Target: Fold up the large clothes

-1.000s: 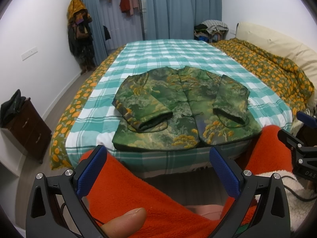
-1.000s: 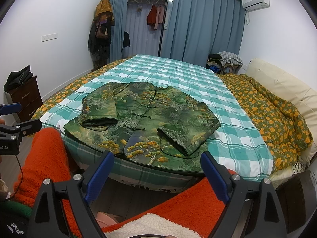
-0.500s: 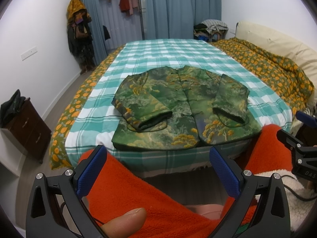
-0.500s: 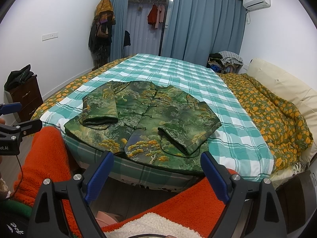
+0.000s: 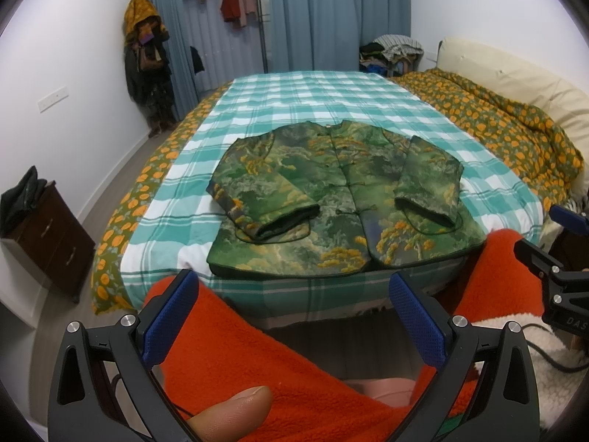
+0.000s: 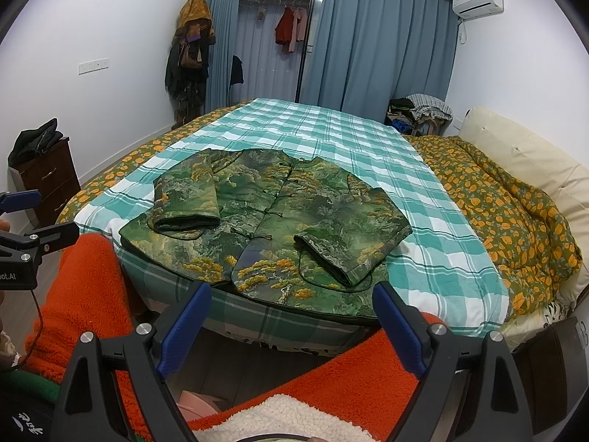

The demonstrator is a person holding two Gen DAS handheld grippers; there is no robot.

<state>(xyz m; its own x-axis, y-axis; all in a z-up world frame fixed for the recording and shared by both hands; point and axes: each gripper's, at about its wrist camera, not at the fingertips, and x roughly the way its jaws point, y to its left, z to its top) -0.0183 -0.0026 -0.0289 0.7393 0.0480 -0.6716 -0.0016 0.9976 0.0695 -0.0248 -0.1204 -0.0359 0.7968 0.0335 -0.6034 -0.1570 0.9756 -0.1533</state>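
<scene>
Both tools released above my lap, bedside.
I hold the left tool (image 5: 294, 316) and right tool (image 6: 291, 326) spread wide, gripping nothing, short of the green jacket (image 5: 342, 199) on the bed (image 5: 294, 88).

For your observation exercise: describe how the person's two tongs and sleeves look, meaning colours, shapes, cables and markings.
Both the left tongs and right tongs have black angular frames with silver screws and blue textured pads. A thin black cable trails from the left one, whose body carries partly readable white lettering. The sleeves are fluffy orange fleece with cream lining.
</scene>
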